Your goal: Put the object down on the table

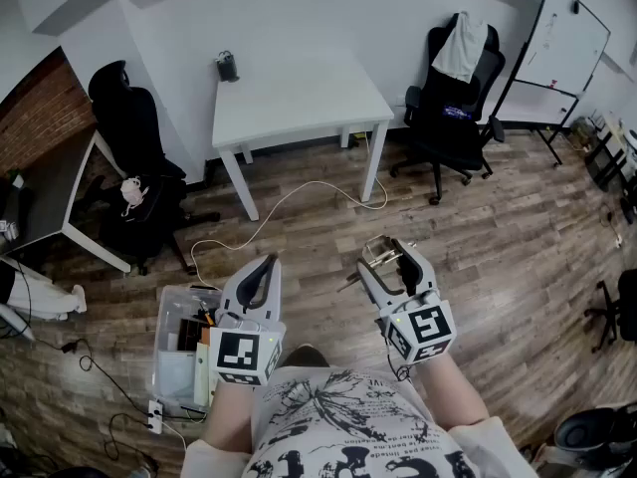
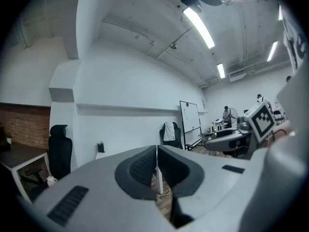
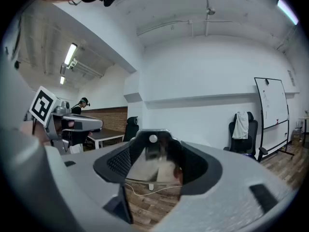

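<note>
Object (image 3: pixel 150 164): clear, glossy piece with metal wire fittings; kind not identifiable. Location: gripped between the wide-set jaws of the right gripper (image 1: pixel 390 265), above the wooden floor (image 1: pixel 498 237). Left gripper (image 1: pixel 261 272): jaws closed together, nothing between them. White desk (image 1: pixel 299 98): 1, well ahead. Handling: carry level to the desk, lower until the base rests, and only then release.

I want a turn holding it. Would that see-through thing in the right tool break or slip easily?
The see-through thing looks hard and glossy, so it is probably stiff, maybe slippery and breakable. It holds the right tool wide, so it is likely bulky.
</note>
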Demonstrator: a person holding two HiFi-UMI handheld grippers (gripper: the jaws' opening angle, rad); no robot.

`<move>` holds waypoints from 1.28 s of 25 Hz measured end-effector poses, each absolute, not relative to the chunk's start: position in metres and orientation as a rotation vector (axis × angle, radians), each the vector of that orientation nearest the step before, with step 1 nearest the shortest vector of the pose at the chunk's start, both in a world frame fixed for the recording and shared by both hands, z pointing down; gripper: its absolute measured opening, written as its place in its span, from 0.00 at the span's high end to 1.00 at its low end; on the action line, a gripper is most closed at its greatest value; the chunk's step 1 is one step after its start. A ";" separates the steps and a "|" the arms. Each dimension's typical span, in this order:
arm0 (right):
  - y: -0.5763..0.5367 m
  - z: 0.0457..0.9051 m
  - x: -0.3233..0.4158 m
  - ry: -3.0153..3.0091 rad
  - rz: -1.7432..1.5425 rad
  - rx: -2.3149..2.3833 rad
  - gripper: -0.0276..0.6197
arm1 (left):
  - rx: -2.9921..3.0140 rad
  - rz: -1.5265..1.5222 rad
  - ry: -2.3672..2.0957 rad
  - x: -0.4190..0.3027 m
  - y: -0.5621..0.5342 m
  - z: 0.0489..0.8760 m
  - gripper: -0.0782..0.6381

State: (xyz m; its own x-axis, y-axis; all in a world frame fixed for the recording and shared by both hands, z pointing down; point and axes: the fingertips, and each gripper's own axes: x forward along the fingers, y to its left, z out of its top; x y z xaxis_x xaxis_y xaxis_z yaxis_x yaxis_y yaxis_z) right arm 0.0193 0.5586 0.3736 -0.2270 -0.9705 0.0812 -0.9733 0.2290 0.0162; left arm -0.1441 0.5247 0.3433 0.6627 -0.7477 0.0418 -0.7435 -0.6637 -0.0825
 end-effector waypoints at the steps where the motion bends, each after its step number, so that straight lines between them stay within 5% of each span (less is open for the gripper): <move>1: 0.557 0.373 0.020 -2.404 0.062 1.908 0.53 | -2.812 -0.109 1.264 -0.144 0.524 0.343 0.87; 20: 0.536 0.390 0.038 -2.410 0.194 1.944 0.52 | -2.834 -0.170 1.299 -0.137 0.506 0.363 0.87; 32: 0.407 0.415 0.046 -2.357 0.248 1.953 0.53 | -2.864 -0.169 1.318 -0.136 0.376 0.384 0.87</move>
